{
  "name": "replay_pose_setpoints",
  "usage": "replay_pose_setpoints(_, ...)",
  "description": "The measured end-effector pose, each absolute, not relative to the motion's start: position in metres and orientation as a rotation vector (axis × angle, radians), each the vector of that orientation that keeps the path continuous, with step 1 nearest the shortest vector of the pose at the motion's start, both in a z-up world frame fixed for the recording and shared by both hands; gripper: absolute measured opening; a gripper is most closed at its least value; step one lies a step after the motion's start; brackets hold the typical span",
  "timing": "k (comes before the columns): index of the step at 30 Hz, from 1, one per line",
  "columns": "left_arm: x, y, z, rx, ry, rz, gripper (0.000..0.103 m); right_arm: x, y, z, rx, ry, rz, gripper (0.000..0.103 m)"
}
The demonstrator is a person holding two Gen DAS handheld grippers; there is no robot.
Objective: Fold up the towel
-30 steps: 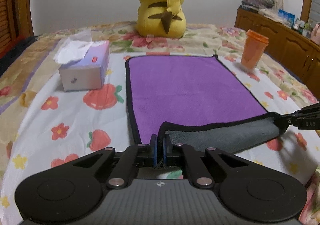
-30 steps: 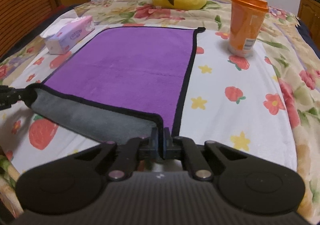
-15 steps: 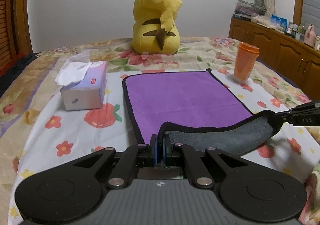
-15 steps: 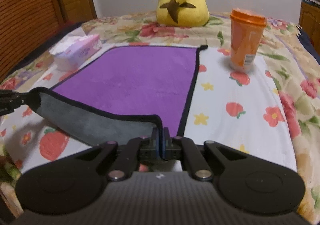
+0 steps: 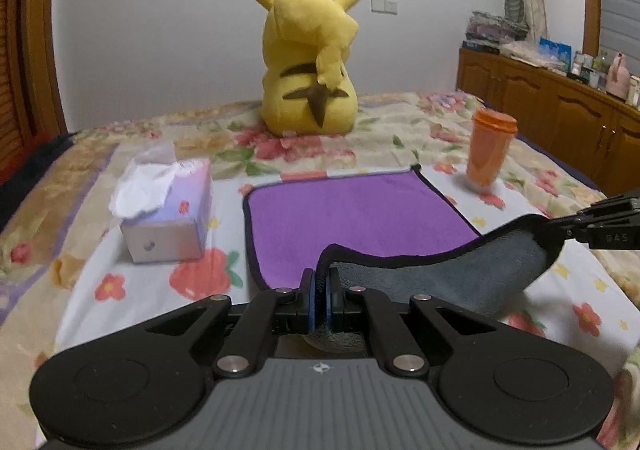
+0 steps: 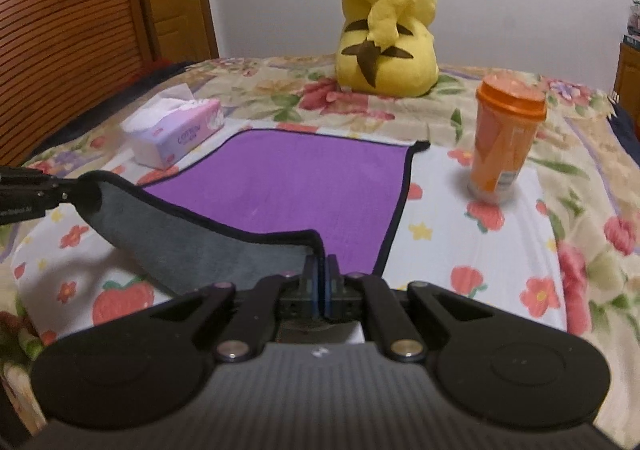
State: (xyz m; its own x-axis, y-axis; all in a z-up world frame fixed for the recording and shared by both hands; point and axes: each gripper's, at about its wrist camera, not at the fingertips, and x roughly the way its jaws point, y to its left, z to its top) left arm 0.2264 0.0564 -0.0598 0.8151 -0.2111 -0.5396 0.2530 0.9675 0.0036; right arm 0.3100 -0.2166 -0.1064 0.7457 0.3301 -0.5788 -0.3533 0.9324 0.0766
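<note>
I have the left gripper (image 5: 320, 282) and right gripper (image 6: 321, 278) each clenched on a near corner of the plush purple towel (image 5: 352, 217) (grey underside), raised off the floral bedspread (image 6: 480, 250).

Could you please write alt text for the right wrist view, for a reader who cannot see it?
The right tongs pinch the near corner of a purple towel, its grey underside lifted off a floral bedspread. The left tongs hold the other near corner; beyond stand a tissue box, orange cup and Pikachu plush.
</note>
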Motion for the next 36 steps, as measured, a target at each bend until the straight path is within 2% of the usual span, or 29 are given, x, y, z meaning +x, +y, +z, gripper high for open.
replay_pose_setpoints(20,0.274,0.059,-0.027,0.078,0.496,-0.253,0.008,0.343,-0.218,-0.071,-0.095,0.538,0.341,0.003)
replay_pose_setpoints(36,0.322,0.058,-0.024,0.109,0.478,-0.26,0.008,0.392,-0.208,-0.066,-0.163,0.512,0.316,0.003)
